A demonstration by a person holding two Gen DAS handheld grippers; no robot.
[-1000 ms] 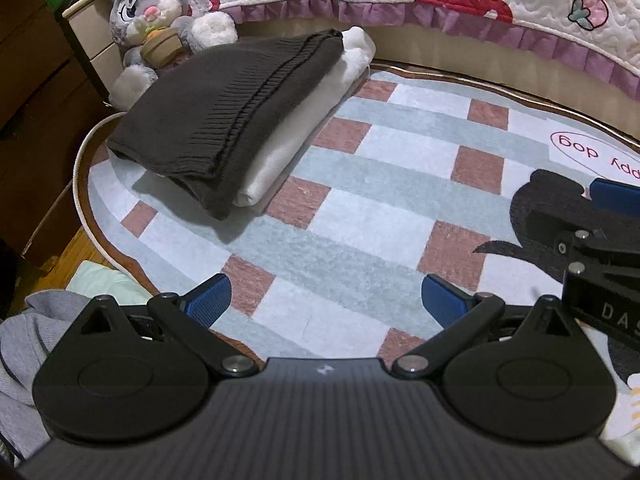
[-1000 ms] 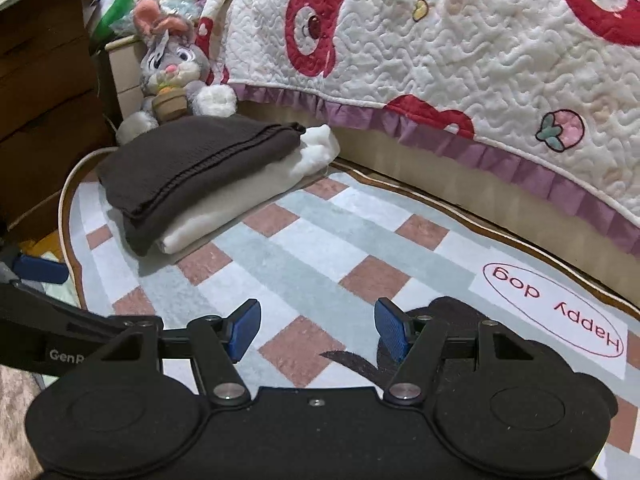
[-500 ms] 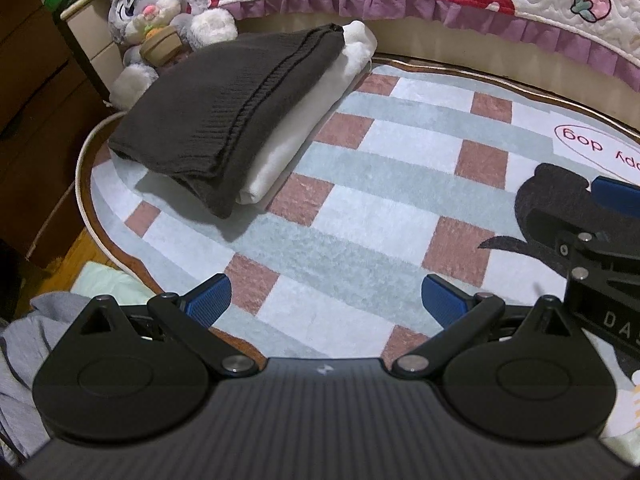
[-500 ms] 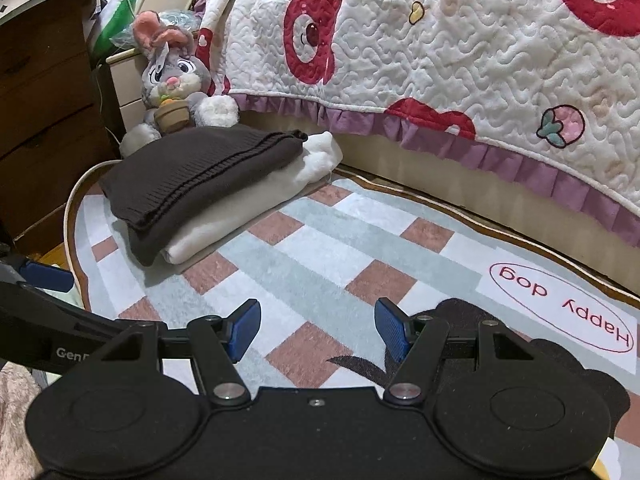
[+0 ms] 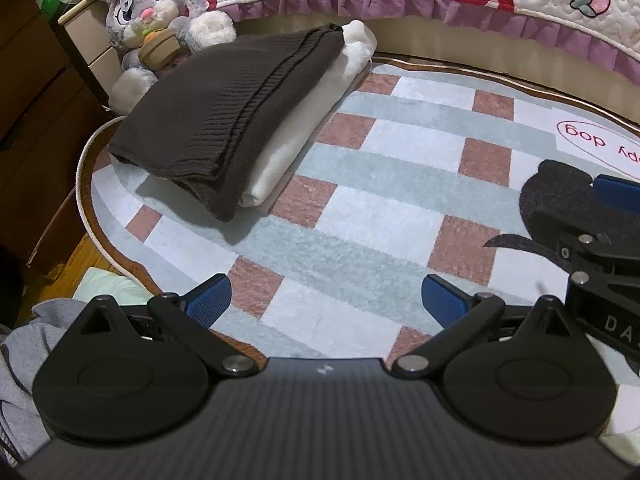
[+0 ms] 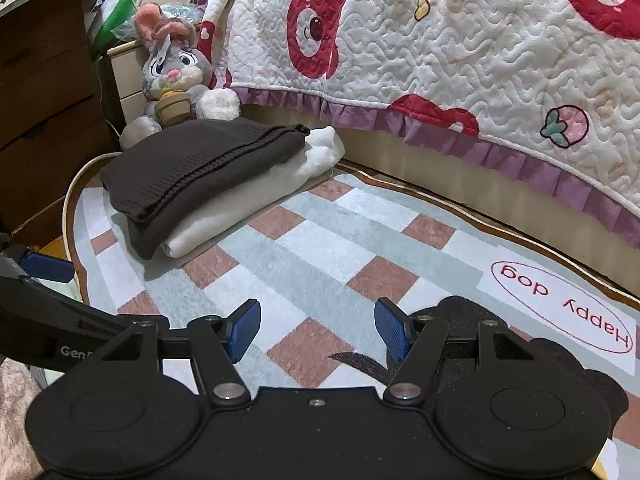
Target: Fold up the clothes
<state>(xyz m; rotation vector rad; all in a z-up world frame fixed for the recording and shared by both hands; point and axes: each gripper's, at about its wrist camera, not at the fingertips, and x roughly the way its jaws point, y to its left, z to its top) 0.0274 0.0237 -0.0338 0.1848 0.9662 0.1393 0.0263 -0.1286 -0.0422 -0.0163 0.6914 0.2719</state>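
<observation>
A folded dark brown knit sweater [image 5: 224,120] lies on top of a folded white garment [image 5: 304,132] at the far left of the checked rug [image 5: 384,208]; the stack also shows in the right wrist view [image 6: 192,168]. My left gripper [image 5: 326,300] is open and empty above the rug's near edge. My right gripper [image 6: 318,330] is open and empty above the rug, and its arm shows at the right of the left wrist view [image 5: 592,248]. A grey garment [image 5: 20,344] lies off the rug at lower left.
A plush rabbit [image 6: 176,76] sits behind the stack against a bedside cabinet. A bed with a quilted cover [image 6: 460,40] runs along the rug's far side. A dark wooden dresser [image 5: 36,128] stands at the left. A pale green cloth [image 5: 108,284] lies by the rug's edge.
Both grippers have drawn back and tilted up a little, so the stack and bed sit lower in view. Both stay open. The clothes have not moved.
</observation>
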